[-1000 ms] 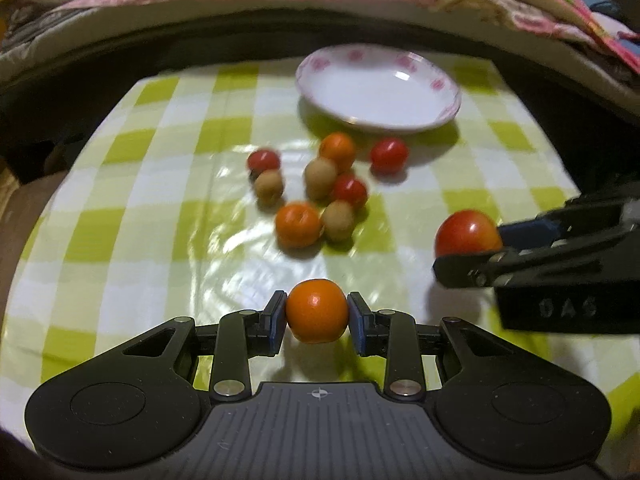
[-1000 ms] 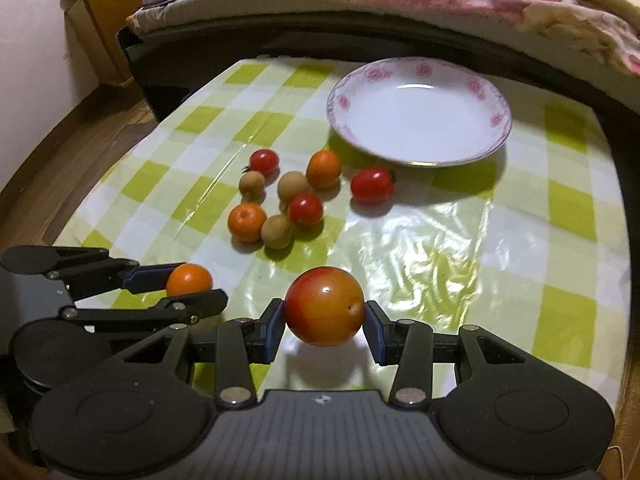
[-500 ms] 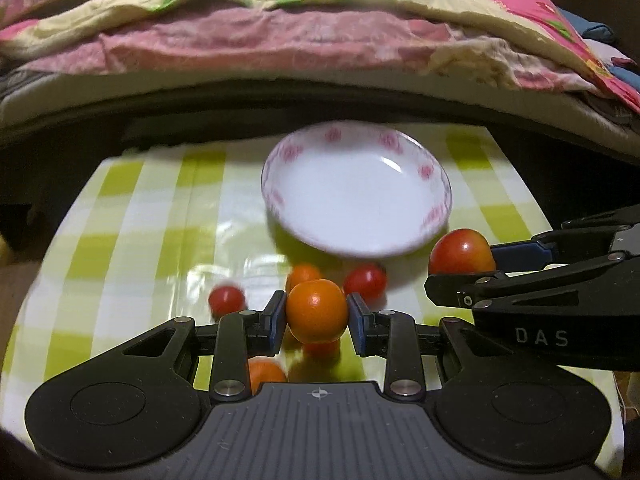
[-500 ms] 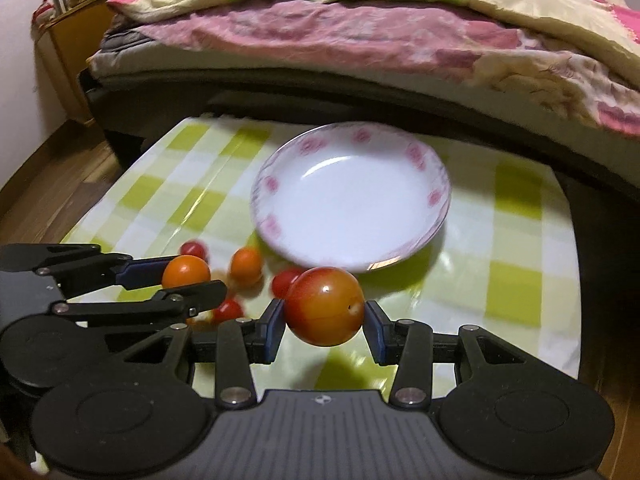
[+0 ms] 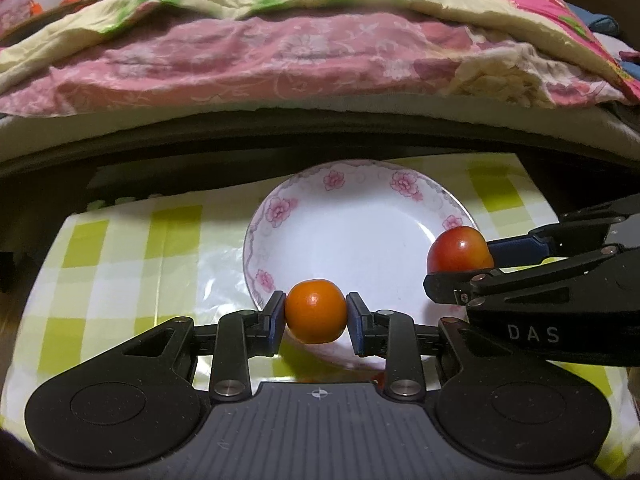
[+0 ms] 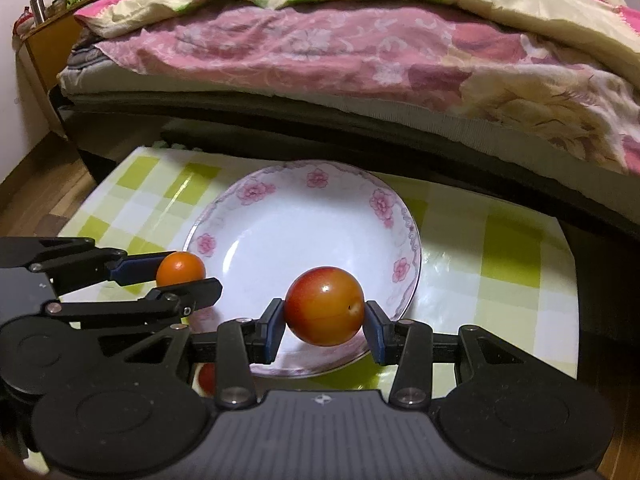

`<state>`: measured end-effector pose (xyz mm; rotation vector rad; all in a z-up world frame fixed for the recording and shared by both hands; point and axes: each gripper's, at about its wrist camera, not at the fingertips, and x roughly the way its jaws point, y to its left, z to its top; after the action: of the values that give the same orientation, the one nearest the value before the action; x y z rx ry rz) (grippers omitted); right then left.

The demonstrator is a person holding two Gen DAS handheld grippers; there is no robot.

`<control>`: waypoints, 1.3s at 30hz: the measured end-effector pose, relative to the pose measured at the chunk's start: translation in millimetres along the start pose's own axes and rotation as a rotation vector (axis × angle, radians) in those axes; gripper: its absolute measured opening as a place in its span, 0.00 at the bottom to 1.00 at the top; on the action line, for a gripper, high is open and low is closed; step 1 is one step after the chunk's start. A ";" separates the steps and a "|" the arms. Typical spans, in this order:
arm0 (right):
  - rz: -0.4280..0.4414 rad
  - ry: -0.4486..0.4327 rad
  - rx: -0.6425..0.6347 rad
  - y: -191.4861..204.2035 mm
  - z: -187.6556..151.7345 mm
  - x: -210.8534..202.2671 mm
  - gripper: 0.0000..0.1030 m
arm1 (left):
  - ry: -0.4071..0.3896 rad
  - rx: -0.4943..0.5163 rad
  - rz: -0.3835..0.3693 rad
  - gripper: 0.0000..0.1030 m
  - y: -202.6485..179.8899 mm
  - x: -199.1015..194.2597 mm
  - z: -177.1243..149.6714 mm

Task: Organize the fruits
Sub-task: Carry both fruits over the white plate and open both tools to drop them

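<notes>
Left wrist view, frame centre: left gripper [image 5: 316, 312] clenched on orange fruit [image 5: 316, 311] over plate [image 5: 352, 240]; right gripper [image 6: 324, 312] grasping red fruit [image 6: 324, 306].

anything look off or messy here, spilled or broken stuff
Nothing stands out. The plate sits flat on the checked tablecloth, intact and empty. The left hand-held gripper holds the orange fruit squarely, and the right hand-held gripper holds the red fruit, both over the plate. Nothing is spilled.
</notes>
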<state>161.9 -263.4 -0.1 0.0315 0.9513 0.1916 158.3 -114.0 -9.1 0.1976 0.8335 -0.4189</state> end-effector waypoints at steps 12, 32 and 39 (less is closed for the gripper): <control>0.011 0.036 0.007 -5.5 5.8 21.1 0.46 | 0.015 -0.003 0.016 0.38 2.1 16.3 2.2; 0.008 0.003 0.054 -8.0 12.4 14.6 0.48 | -0.004 -0.034 0.037 0.51 9.6 8.2 5.7; 0.013 -0.020 0.062 -5.9 16.7 8.5 0.48 | -0.014 -0.037 0.043 0.52 10.3 1.0 7.3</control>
<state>181.1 -266.7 2.1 0.0965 0.9367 0.1731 168.3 -107.4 -5.0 0.1773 0.8213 -0.3639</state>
